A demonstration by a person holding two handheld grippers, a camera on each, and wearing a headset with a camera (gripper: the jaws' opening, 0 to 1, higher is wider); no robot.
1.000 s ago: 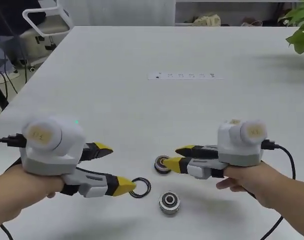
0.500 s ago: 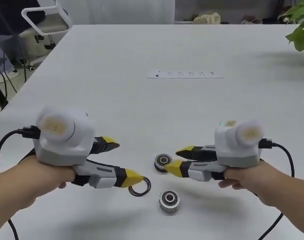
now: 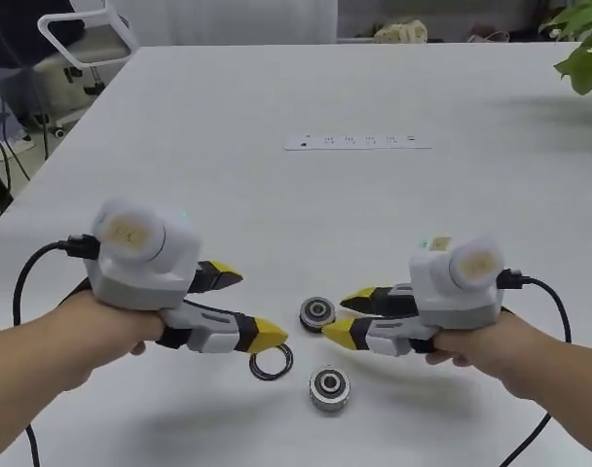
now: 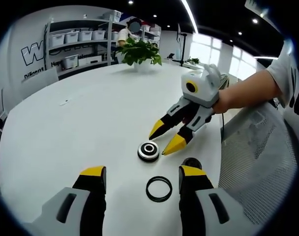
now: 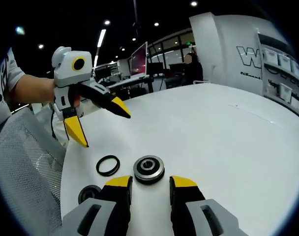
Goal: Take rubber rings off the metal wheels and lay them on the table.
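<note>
A loose black rubber ring [image 3: 271, 362] lies flat on the white table [image 3: 306, 214]. One metal wheel [image 3: 317, 312] sits just beyond it and a second wheel [image 3: 330, 385] lies nearer me. My left gripper [image 3: 249, 306] hovers open just left of the ring [image 4: 159, 189], which shows between its jaws with the wheel [image 4: 148, 151] ahead. My right gripper [image 3: 340, 314] is open, its yellow tips right beside the far wheel [image 5: 149, 168]. The ring [image 5: 108, 165] and the other wheel [image 5: 89, 193] lie to its left. Nothing is held.
A flat white strip with small markings [image 3: 357, 143] lies mid-table. A chair [image 3: 82, 39] stands past the far left corner and a plant [image 3: 583, 49] at the far right. Cables trail from both grippers toward me. Shelves [image 4: 75, 44] line the wall.
My left gripper has moved right and away from me, its lower tip now just above the ring's left side. The right gripper has barely shifted. The ring and wheels have stayed in place.
</note>
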